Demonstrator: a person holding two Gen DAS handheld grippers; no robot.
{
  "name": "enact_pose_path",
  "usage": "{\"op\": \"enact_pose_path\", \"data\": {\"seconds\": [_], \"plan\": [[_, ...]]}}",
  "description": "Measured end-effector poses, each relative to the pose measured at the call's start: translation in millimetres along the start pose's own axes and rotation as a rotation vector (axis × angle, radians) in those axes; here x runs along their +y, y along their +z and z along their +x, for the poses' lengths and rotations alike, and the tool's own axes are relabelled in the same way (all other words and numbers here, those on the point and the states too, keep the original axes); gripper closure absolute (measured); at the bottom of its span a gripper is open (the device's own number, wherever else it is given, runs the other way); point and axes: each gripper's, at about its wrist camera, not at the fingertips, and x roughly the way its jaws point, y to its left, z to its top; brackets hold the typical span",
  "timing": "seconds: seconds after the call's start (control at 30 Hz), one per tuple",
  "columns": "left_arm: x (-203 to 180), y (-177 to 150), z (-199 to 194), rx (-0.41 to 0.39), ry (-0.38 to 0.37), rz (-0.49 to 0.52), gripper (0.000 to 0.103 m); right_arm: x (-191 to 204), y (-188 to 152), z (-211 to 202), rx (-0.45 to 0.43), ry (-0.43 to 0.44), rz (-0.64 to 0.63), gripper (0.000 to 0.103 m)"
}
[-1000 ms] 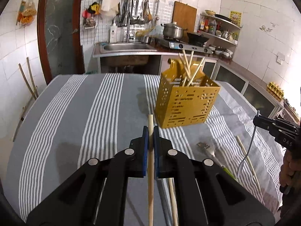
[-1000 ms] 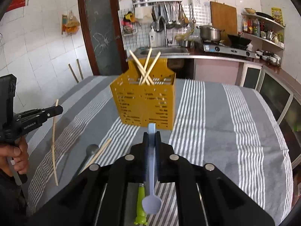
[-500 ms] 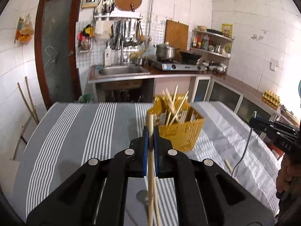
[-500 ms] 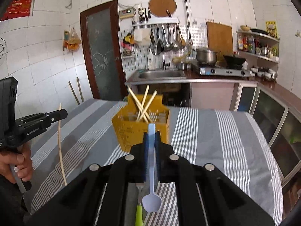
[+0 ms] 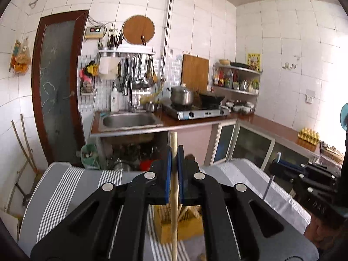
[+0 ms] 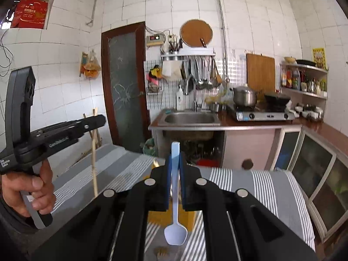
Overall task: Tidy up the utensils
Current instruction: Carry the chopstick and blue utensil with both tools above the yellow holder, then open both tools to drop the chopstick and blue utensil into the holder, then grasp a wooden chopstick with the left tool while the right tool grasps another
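Note:
My left gripper (image 5: 174, 150) is shut on a wooden chopstick (image 5: 174, 195) that stands upright between the blue pads. Under its fingers shows part of the yellow perforated utensil basket (image 5: 174, 226), with several chopsticks in it. My right gripper (image 6: 175, 158) is shut on a pale blue plastic spoon (image 6: 175, 233), handle up and bowl hanging down above the basket (image 6: 156, 218). The right wrist view also has the left gripper (image 6: 95, 120) at the left, held in a hand (image 6: 32, 187), its chopstick (image 6: 94, 163) hanging down. The right gripper (image 5: 280, 163) appears at the right of the left wrist view.
A grey cloth with white stripes covers the table (image 5: 65, 187). Beyond the table's far edge run a counter with a steel sink (image 5: 129, 120), a gas stove (image 5: 200, 112) with a pot, and glass-door cabinets (image 6: 315, 169). A dark door (image 6: 125, 87) is at the back left.
Both grippers have risen and tipped upward with the chopstick and spoon still held. The basket has dropped from mid-view to beneath the fingers, and the kitchen wall fills the frames.

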Motion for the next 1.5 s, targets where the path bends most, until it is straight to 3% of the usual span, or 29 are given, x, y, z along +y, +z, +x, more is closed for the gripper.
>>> {"op": "enact_pose_path", "data": {"seconds": [0.23,0.47,0.7,0.8,0.87,0.9,0.97,1.17,1.23,1.4,1.5], "plan": [[-8,24,28,-0.053,0.004,0.005,0.099,-4,26,33,-0.025,-0.008,-0.005,0.096],[-2,33,65,-0.090,0.021,-0.011,0.099,-9,27,66,-0.011,-0.011,-0.007,0.096],[7,12,99,-0.062,0.035,-0.041,0.099,-17,12,97,0.033,-0.020,0.008,0.096],[15,-7,115,-0.010,0.038,-0.045,0.099,-18,-1,114,0.090,-0.018,0.007,0.095],[22,-18,123,0.041,0.040,-0.056,0.089,-20,-7,119,0.113,-0.028,0.008,0.090],[26,-25,124,0.062,0.042,-0.068,0.081,-23,-10,117,0.115,-0.027,0.016,0.079],[29,-34,118,0.068,0.057,-0.056,0.078,-29,-12,109,0.101,-0.037,0.036,0.064],[38,-55,82,0.110,0.096,-0.038,0.077,-37,-26,75,0.115,-0.077,0.046,0.064],[45,-68,66,0.139,0.111,-0.041,0.072,-41,-38,58,0.129,-0.092,0.049,0.064],[61,-123,21,0.211,0.164,-0.048,0.069,-53,-99,9,0.200,-0.136,0.091,0.064],[63,-167,-8,0.240,0.212,0.002,0.069,-56,-140,-14,0.246,-0.164,0.099,0.064]]}}
